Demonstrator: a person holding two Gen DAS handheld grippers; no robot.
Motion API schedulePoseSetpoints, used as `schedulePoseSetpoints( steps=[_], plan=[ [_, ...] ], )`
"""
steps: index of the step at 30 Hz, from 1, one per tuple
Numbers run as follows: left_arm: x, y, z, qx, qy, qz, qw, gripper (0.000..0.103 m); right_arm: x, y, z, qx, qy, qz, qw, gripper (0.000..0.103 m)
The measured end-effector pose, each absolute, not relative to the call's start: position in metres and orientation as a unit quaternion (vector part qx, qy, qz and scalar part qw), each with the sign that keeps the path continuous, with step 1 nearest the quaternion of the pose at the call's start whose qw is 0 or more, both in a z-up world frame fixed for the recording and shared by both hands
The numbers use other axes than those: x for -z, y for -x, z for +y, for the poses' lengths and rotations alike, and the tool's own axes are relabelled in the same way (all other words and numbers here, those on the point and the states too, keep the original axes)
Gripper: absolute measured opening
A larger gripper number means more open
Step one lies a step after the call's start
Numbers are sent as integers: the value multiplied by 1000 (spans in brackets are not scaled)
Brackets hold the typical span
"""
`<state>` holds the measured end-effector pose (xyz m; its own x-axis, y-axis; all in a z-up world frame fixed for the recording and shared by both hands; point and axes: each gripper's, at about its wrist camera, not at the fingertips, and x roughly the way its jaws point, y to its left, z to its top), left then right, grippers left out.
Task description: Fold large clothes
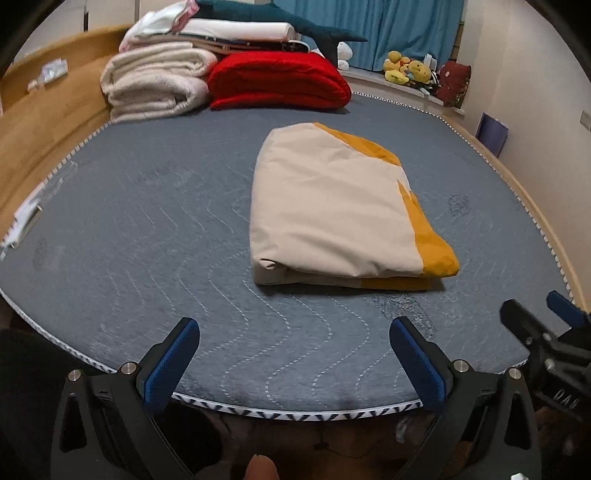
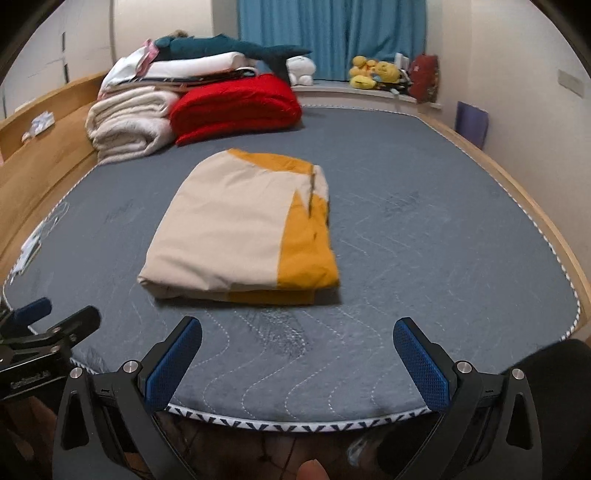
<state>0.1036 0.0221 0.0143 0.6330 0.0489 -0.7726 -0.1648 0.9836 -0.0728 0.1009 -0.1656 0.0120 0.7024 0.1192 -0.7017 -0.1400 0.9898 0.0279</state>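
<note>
The bed (image 1: 147,229) fills the frame; my cream-and-yellow cover (image 1: 332,210) lies folded flat at its centre, so folding looks done; my left hand-held gripper (image 1: 293,354) and right hand-held gripper (image 2: 297,354) hang low, jaws apart, empty.

Behind the red blanket (image 1: 277,79), the teal plush (image 1: 295,22) on the stacked bedding is cut off by the left wrist picture's top edge. Right of the red blanket, the yellow toys (image 2: 373,72) on the window ledge are too small to identify. The under-layers of the folded cloth (image 2: 240,229), nearer than the red blanket, are hidden.
</note>
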Motion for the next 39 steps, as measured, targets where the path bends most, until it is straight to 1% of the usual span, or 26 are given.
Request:
schedulePoseSetpoints(
  steps=[6, 11, 39],
  plan=[
    [-17, -105, 17, -64, 51, 408, 909, 102, -2, -105, -146, -87, 37, 370, 924, 103],
    [-14, -108, 21, -67, 57, 413, 907, 102, -4, -106, -141, -93, 34, 360, 928, 103],
    [-8, -112, 22, -63, 64, 416, 905, 102, 0, -112, -139, -85, 39, 358, 929, 103]
  ],
)
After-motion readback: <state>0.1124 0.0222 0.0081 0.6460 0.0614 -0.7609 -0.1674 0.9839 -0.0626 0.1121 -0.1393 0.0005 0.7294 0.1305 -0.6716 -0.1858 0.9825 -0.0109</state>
